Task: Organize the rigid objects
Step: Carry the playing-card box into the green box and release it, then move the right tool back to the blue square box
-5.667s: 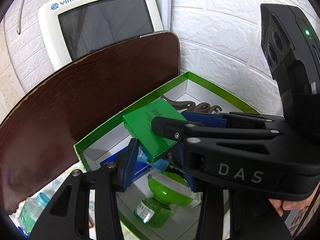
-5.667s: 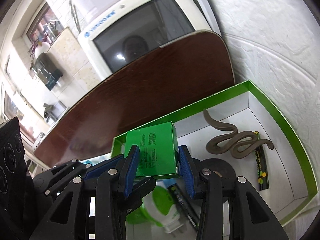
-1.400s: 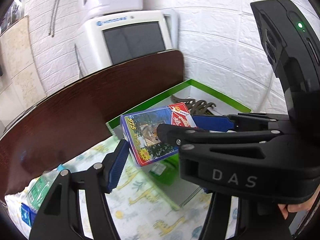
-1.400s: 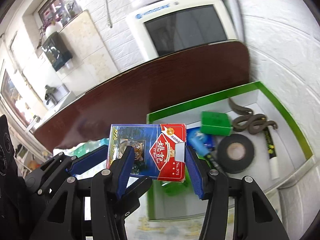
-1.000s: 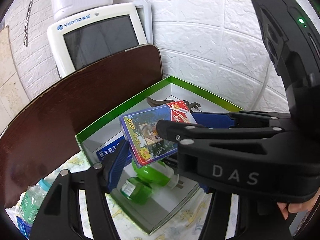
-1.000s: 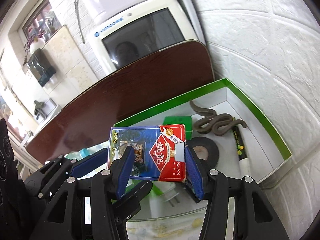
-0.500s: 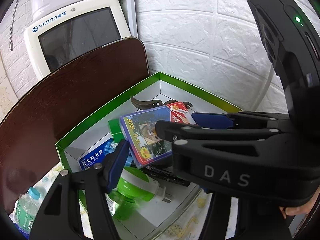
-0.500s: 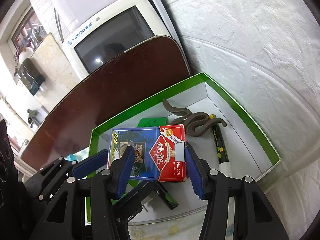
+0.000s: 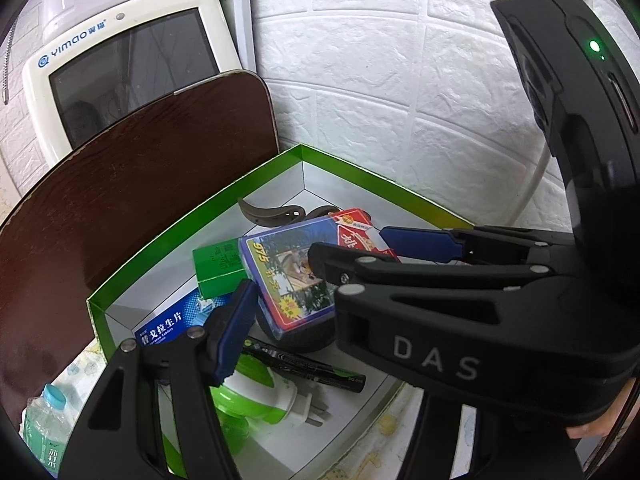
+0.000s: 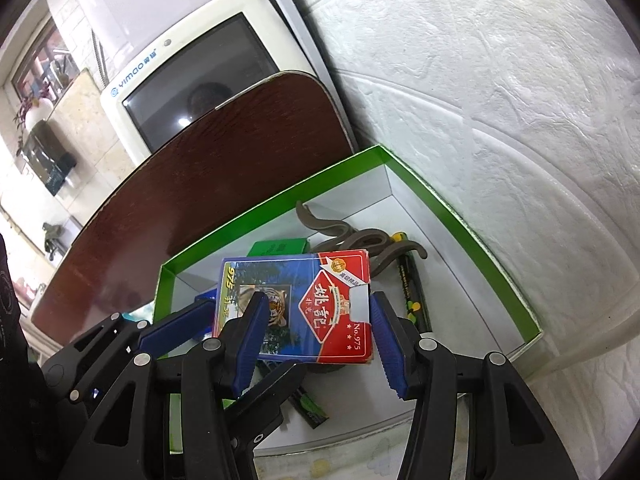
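Card pack (image 10: 296,304) ("No.975") now lower over box (image 10: 480,240)

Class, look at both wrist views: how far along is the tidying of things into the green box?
Done: a small green carton, a toy snake, a marker and a blue packet already lie in the green box. In hand: the right gripper holds a card pack over it. Left: release it inside.
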The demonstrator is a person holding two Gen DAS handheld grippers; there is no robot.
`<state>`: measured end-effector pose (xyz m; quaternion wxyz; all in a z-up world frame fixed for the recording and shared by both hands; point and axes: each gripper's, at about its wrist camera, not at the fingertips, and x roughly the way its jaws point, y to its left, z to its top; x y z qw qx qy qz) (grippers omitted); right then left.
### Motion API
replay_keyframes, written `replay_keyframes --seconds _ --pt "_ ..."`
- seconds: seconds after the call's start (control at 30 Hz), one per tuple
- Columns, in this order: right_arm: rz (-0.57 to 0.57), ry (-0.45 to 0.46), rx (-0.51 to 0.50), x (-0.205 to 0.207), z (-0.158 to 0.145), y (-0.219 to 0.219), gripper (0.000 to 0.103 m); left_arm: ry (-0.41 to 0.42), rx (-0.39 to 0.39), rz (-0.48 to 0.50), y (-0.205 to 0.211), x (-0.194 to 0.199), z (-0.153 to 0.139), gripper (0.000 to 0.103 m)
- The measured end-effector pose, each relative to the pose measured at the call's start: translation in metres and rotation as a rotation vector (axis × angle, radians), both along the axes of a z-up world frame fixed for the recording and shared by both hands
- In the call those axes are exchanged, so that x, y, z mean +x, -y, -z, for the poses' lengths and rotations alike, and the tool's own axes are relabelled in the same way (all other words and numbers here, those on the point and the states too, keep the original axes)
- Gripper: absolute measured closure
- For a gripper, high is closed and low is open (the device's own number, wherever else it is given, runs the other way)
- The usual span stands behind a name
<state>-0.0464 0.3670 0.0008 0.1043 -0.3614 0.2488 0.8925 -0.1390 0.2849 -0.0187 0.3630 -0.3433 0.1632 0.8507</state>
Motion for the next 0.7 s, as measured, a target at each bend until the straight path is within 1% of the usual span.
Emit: replay_keyframes --seconds 0.1,0.2,0.33,0.47,0.7 --pt "0.015 0.009 0.002 -0.002 0.003 -0.004 0.048 0.026 -0.006 0.008 -0.003 -0.004 0.006 0.043" --pt "0.02 0.018 0.003 -0.004 0.007 -0.006 0.048 0.054 0.004 0.006 -0.002 -0.007 0.01 0.043" --pt "0.015 0.017 0.007 -0.006 0.008 -0.004 0.048 0.032 -0.009 0.007 -0.001 -0.003 0.008 0.043" --pt "0.017 0.017 -0.001 -0.006 0.008 -0.002 0.048 0.02 0.001 -0.003 0.008 0.0 0.002 0.042" --pt "0.003 0.001 0.002 -0.003 -0.002 0.01 0.048 0.001 0.016 -0.056 0.038 0.006 -0.008 0.041"
